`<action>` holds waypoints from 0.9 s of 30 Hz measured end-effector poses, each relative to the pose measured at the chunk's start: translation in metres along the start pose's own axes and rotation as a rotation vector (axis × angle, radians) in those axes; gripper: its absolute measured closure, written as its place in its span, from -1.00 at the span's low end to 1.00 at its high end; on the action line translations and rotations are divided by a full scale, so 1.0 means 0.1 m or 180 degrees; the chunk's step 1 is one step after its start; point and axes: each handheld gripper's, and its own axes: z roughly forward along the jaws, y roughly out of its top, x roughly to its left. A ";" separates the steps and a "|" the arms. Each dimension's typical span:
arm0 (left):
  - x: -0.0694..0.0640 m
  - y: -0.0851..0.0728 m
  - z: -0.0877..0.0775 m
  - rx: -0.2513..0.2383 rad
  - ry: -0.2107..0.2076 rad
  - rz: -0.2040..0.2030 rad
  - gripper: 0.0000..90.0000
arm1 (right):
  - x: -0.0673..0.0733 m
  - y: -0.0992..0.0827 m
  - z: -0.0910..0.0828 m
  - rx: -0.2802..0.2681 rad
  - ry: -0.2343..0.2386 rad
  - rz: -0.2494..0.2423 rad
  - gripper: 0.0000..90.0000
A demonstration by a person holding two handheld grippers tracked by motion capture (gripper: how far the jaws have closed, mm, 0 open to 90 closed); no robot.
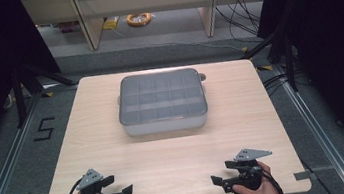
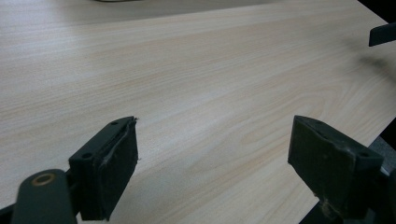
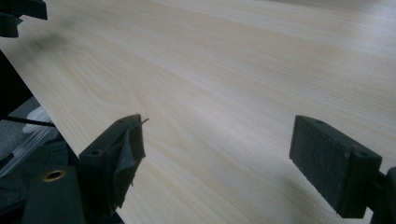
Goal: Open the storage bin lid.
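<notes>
A translucent grey compartment box (image 1: 162, 101) with a closed lid sits at the far middle of the light wooden table (image 1: 177, 152). My left gripper (image 1: 123, 193) rests low at the table's near left corner, held by a hand, its jaws open and pointing right with nothing between them. My right gripper (image 1: 220, 181) sits at the near right, also hand-held, open and empty, pointing left toward the other. In the left gripper view the left gripper (image 2: 212, 158) has bare wood between its pads. The right gripper (image 3: 217, 163) likewise frames only wood grain in the right gripper view.
A small round knob (image 1: 202, 77) lies just behind the box's far right corner. Black frame legs and cables flank the table on both sides. Beyond the table are pale cabinet legs and an orange cable coil (image 1: 139, 19) on the floor.
</notes>
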 end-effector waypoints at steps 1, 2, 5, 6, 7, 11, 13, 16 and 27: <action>0.00 0.00 0.00 -0.0002 -0.0001 -0.0019 -0.66 | 0.00 0.00 0.00 -0.0003 0.0014 -0.0003 -0.59; 0.00 0.00 0.00 0.0007 -0.0006 -0.0015 -0.66 | -0.01 0.00 0.01 -0.0017 -0.0002 -0.0025 -0.59; 0.00 0.00 0.00 -0.0005 -0.0009 -0.0003 -0.66 | -0.01 0.00 0.00 -0.0011 0.0013 -0.0001 -0.59; 0.00 0.00 -0.01 -0.0003 -0.0006 -0.0003 -0.66 | -0.01 0.00 0.00 -0.0013 0.0016 0.0004 -0.59; 0.00 0.00 -0.01 -0.0003 -0.0006 -0.0003 -0.66 | -0.01 0.00 0.00 0.0000 0.0048 0.0036 -0.59; 0.01 0.00 -0.01 -0.0032 0.0004 -0.0004 -0.66 | -0.01 0.01 -0.01 -0.0011 -0.0023 0.0017 -0.58; 0.01 0.00 -0.01 -0.0033 0.0005 0.0004 -0.66 | -0.01 0.01 -0.02 -0.0019 -0.0028 0.0016 -0.58; 0.02 0.01 -0.02 -0.0006 0.0012 0.0012 -0.66 | -0.02 0.00 -0.01 -0.0035 -0.0025 0.0008 -0.58; 0.02 0.02 -0.02 -0.0045 0.0006 -0.0028 -0.66 | -0.07 0.01 -0.03 -0.0195 0.0073 0.0151 -0.59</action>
